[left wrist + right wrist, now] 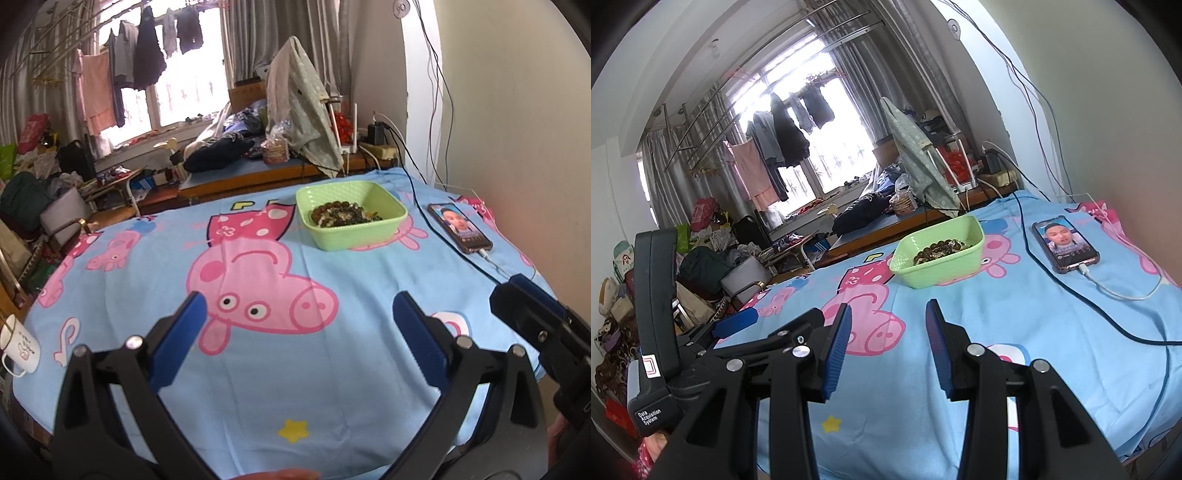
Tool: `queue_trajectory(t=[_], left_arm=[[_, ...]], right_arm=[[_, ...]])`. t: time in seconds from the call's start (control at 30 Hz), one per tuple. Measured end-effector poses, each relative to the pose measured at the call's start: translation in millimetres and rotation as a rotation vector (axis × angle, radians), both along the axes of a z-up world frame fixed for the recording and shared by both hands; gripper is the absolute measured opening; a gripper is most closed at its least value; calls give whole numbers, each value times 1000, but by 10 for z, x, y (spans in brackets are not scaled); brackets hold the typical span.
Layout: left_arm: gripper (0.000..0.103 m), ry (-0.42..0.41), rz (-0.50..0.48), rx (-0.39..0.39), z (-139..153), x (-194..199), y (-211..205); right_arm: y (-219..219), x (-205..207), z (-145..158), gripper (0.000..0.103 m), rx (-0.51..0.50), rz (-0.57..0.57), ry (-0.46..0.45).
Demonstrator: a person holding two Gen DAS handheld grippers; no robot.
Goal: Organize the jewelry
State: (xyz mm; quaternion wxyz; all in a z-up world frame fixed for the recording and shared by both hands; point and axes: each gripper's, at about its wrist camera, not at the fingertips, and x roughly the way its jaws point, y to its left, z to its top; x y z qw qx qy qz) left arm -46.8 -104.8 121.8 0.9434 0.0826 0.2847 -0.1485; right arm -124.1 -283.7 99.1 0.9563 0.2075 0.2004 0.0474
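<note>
A light green plastic basket (384,232) stands on the far part of the table and holds a pile of beaded bracelets (345,214). It also shows in the right wrist view (945,273) with the beads (940,249) inside. My left gripper (299,306) is open and empty, held above the near part of the cloth, well short of the basket. My right gripper (888,317) is open and empty, also short of the basket. The right gripper's finger shows at the right edge of the left wrist view (532,306). The left gripper's body shows at the left of the right wrist view (731,325).
A blue cartoon-pig cloth (258,387) covers the table. A phone (460,227) with a lit screen lies right of the basket, with a black cable (1108,317) and a white cable (1126,293) across the cloth. A white mug (20,349) stands at the left edge. Cluttered furniture lies beyond.
</note>
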Motion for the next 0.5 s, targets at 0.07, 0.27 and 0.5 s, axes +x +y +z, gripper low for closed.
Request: queue_trajectory(t=[0.07,0.27,0.5], left_arm=[[97,-4,2,-5,32,-3,26],[97,-33,26,-19,123,-41,143],[97,-41,53,-44,172,-41,315]], right_arm=[[15,-1,25,12,-5,3,-2],[102,34,166,12,-38,21,-17],[249,111,305,12,-84,58,-31]])
